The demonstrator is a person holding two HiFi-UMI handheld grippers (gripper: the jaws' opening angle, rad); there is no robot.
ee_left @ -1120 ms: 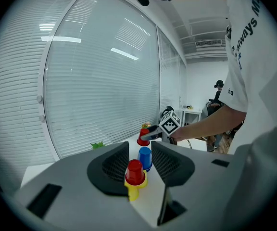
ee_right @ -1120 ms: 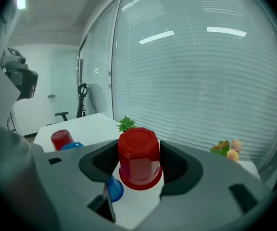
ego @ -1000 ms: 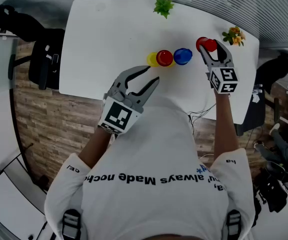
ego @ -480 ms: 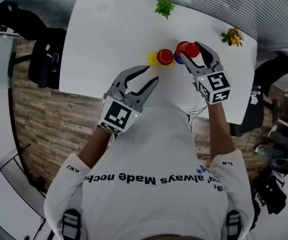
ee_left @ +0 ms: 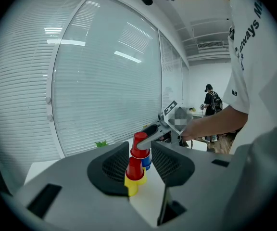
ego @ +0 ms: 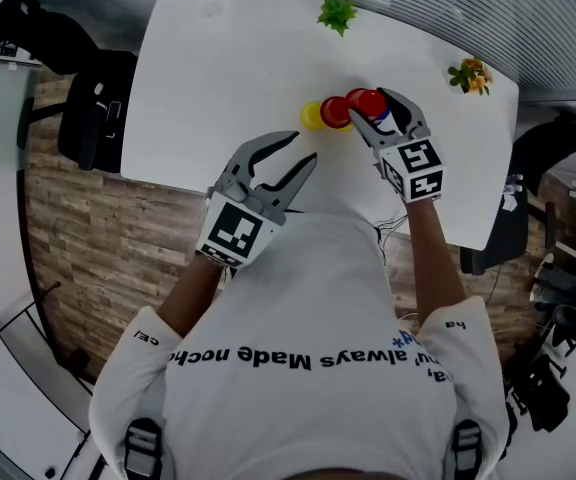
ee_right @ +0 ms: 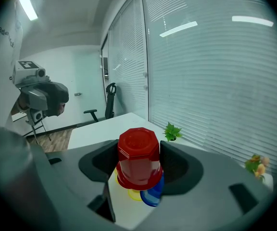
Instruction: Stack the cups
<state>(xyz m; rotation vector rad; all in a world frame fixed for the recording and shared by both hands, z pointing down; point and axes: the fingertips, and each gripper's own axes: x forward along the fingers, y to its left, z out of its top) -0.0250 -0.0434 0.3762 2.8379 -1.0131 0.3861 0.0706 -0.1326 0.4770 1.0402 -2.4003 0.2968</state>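
Three upside-down cups stand in a row on the white table (ego: 208,78): a yellow cup (ego: 311,116), a red cup (ego: 333,113) and a blue cup (ee_left: 146,161). My right gripper (ego: 380,111) is shut on a second red cup (ee_right: 138,160), upside down. It hangs right over the blue cup (ee_right: 153,194), which peeks out below it; I cannot tell whether they touch. My left gripper (ego: 303,150) is open and holds nothing, nearer the table's front edge, and it points at the row (ee_left: 134,170).
A small green plant (ego: 336,11) stands at the table's far edge and a pot of flowers (ego: 470,73) at its far right corner. A black chair (ego: 88,98) stands off the left side. A person (ee_left: 210,100) stands far back in the room.
My right gripper has carried the red cup leftward from the table's right side to over the blue cup. The left gripper has not moved.
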